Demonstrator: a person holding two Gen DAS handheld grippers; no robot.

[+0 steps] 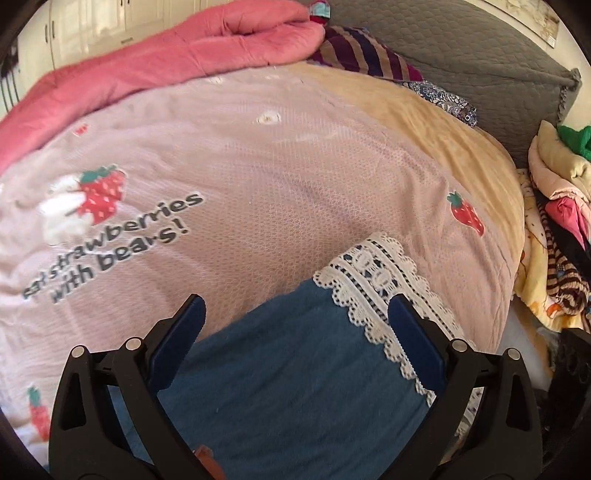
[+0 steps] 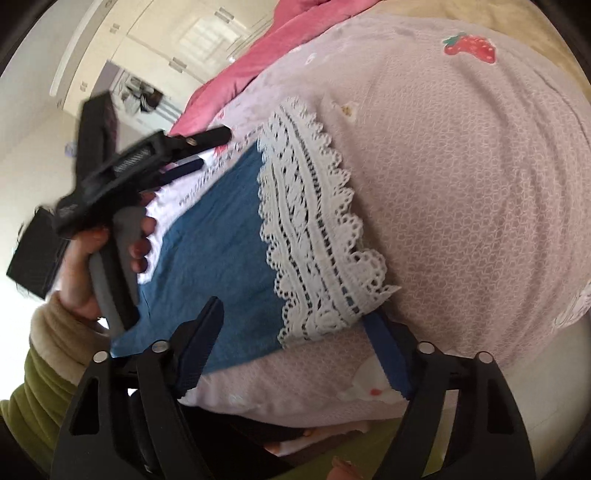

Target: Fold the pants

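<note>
Left wrist view: the pants (image 1: pixel 295 369) were laid on the bed (image 1: pixel 258 184), lace hem away from the left gripper (image 1: pixel 295 325), jaws spread. The right gripper (image 2: pixel 295 354) was spread astride the hem corner.

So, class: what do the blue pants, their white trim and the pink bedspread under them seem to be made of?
Blue pants: soft matte woven fabric, likely cotton, faintly creased.
White trim: openwork lace with scalloped edges, pierced by holes.
Pink bedspread: thin textured cloth, fine net-like weave, printed with strawberries; fibre unclear.

Home bedroom, bed (image 1: pixel 424 122), quilt (image 1: pixel 147 55), wardrobe (image 2: pixel 155 33)
</note>
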